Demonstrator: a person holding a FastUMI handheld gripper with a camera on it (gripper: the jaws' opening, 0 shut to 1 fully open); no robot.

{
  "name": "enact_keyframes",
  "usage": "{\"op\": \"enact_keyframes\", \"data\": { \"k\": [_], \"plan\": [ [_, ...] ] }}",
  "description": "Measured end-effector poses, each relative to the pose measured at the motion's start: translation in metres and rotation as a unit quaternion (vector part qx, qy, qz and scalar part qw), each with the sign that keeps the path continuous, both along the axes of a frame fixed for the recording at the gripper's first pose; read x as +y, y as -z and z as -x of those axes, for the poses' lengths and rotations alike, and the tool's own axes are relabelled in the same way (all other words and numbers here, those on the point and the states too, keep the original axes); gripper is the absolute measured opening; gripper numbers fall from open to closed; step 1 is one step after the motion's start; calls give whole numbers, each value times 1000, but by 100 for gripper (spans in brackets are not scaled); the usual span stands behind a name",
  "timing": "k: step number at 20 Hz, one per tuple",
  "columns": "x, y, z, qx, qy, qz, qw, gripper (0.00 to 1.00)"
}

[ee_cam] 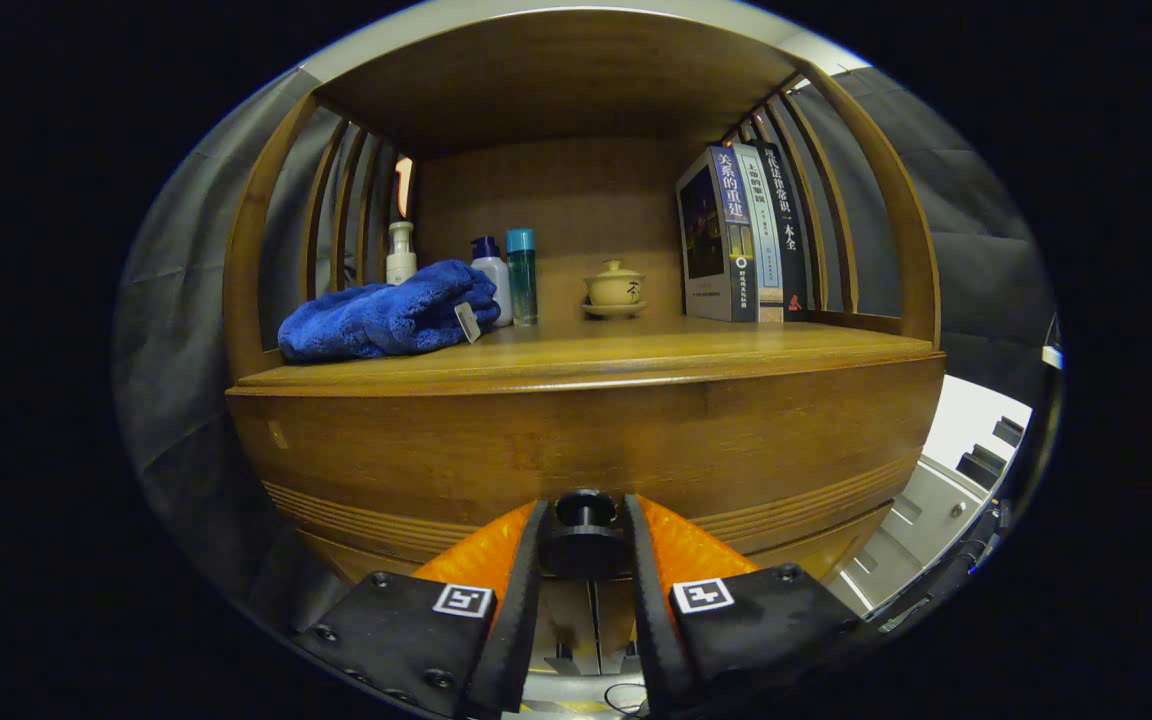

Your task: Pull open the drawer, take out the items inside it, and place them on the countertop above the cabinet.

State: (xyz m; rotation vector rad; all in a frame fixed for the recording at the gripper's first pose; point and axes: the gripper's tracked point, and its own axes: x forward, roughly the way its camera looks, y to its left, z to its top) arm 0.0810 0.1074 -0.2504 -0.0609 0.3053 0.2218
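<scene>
Wood everywhere here: the cabinet (576,250) is a warm brown piece with slatted sides and an open shelf, and its countertop (636,350) runs across just above the drawer (576,450). The drawer front looks flush with the cabinet, so closed as far as I can tell, though the fisheye bends everything so I wouldn't swear to it.

On the countertop, far right, three books (741,235) stand upright against the slats. Over on the left a blue towel (386,315) lies bunched up near the front edge, with a little tag hanging off its right end. Behind the towel there's a pale pump bottle (401,252), and just right of the towel a white bottle with a dark cap (492,280) touching or nearly touching a teal bottle (522,275). Around the middle, toward the back wall, a small lidded tea cup (615,287) sits on its saucer.

Down at the near end, the gripper (584,545) has its two fingers either side of the dark round drawer knob (584,530). Both fingers sit right up against the knob, so it's clamped on it.
</scene>
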Motion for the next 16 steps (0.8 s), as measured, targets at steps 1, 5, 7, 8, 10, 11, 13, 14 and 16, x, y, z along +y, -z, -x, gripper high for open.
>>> {"op": "enact_keyframes", "data": {
  "k": [1, 5, 7, 8, 10, 11, 13, 14, 16],
  "plan": [
    [0, 0, 1, 1, 2, -3, 1000, 49],
    [0, 0, 4, 6, 9, -8, 1000, 38],
    [-3, -1, 11, 3, 12, -3, 1000, 38],
    [-4, -1, 16, 4, 13, -1, 1000, 38],
    [-5, -2, 25, 7, 12, -4, 1000, 38],
    [-7, -3, 29, 9, 12, -4, 1000, 38],
    [-10, -3, 40, 13, 20, -9, 1000, 38],
    [-11, -4, 45, 15, 23, -10, 1000, 38],
    [-13, -5, 52, 13, 26, -7, 1000, 38]
  ]
}}
